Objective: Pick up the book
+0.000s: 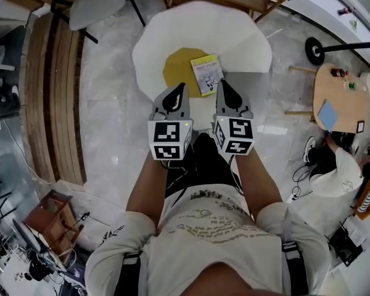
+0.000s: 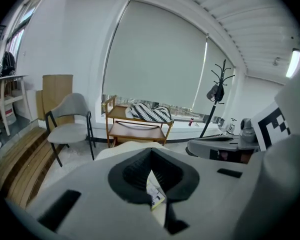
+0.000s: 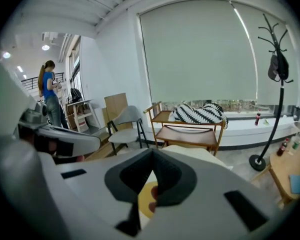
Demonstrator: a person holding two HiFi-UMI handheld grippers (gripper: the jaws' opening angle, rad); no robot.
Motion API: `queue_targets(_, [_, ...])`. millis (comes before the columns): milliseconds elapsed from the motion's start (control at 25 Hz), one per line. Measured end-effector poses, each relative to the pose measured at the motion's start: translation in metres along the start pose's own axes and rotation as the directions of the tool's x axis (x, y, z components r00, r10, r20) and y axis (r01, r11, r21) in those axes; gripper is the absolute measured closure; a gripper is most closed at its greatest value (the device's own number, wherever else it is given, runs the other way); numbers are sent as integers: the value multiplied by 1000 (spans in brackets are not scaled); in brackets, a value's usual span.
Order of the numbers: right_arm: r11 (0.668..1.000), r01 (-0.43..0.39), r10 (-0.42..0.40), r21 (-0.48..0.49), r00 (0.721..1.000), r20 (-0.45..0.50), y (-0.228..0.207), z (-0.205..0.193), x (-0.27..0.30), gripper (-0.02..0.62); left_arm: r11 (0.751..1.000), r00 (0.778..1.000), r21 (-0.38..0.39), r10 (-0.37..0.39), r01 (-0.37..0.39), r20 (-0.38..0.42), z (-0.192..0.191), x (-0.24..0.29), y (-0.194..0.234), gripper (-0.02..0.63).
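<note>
Two claws are held side by side over the near edge of a pale surface [image 1: 172, 29]. The head view shows the left claw [image 1: 179, 92] and the right claw [image 1: 224, 91] pointing away from the person. The book [image 1: 206, 74] has a yellow cover and lies flat, partly on a yellow mat [image 1: 179, 66]. It sits just beyond the two tips and between them.

Each claw's own view shows its jaws pressed together with nothing clamped. Below the tips of the left claw [image 2: 151, 159], a thin strip of the book [image 2: 154, 195] shows through the slit. Through the same gap in the right claw [image 3: 153, 156], only the yellow mat [image 3: 144, 197] appears, with reddish spots too blurred to identify.

Only the claw views show the room at eye level: a grey chair [image 2: 70, 116], a wooden trolley [image 2: 140, 129] carrying a striped cushion [image 2: 150, 113], and a coat stand [image 2: 217, 91]. A standing person in a blue top [image 3: 49, 94] appears only in the right claw's view. Only the head view shows a second person [image 1: 333, 165] low beside a small wooden table [image 1: 342, 97].
</note>
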State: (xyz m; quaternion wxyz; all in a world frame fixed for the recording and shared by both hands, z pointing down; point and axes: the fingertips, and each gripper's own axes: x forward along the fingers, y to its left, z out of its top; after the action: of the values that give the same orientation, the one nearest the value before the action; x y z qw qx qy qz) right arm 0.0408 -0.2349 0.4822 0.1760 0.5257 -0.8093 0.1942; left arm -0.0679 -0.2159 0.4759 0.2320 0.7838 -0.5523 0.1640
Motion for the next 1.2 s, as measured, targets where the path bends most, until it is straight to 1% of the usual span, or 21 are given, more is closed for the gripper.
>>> queue_targets(200, [1000,-5,7,17,996,-91,3,-61,26,571,999,996,-42,0,-4,-84,-58,10,7,594])
queue_targets(360, [999,-24,27,23,984,-174,8,-114,39,571,996,987,-86,2,-16,-162,-108,15,13,594])
queue_targets(520, [999,-34,37,16,975,-218,6,-158,69,571,995,980,-97,-4,-16,-201,-151,42,27,594])
queue_targets(640, [999,-45,44,2,962,-270,8,-198,84,571,992,971,-126,-3,-28,-239,-187,54,37,594])
queue_targets(880, [997,-52,30,-51,934,-357,-1,-272,109,571,985,959,-165,1,-50,-284,-247,69,46,594])
queue_targets(1040, [996,-50,16,-79,923,-384,-7,-307,128,571,983,951,-178,-9,-48,-311,-279,77,50,594])
queue_targets(1200, [995,-42,2,-94,917,-400,-13,-337,150,571,981,947,-190,-26,-38,-321,-299,91,55,594])
